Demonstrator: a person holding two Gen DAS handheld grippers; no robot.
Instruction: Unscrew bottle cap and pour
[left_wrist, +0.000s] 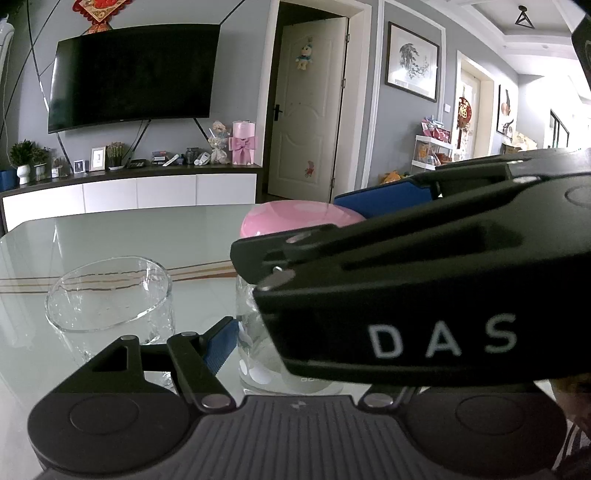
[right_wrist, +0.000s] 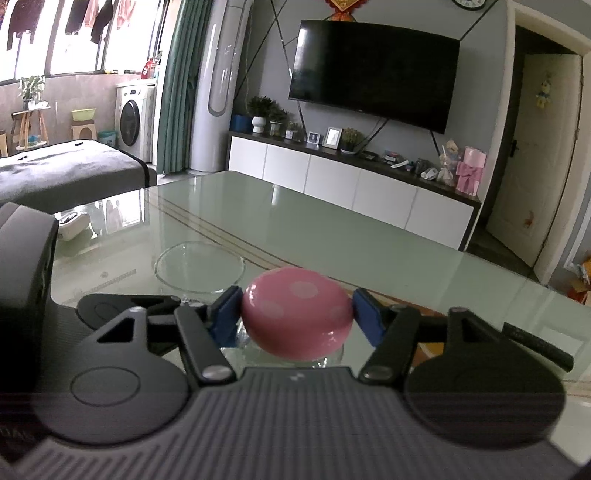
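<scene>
A clear bottle stands on the glass-topped table. My left gripper is shut on its body; one blue pad presses its left side, and the other finger is hidden. The bottle's pink dotted cap sits between the blue pads of my right gripper, which is shut on it from both sides. In the left wrist view the right gripper's black housing covers the bottle's top, with the pink cap showing behind. An empty clear glass stands upright just left of the bottle.
The glass is just beyond the cap to the left in the right wrist view. A black bar-shaped object lies at the table's right edge and a small white object at far left. A TV cabinet runs behind the table.
</scene>
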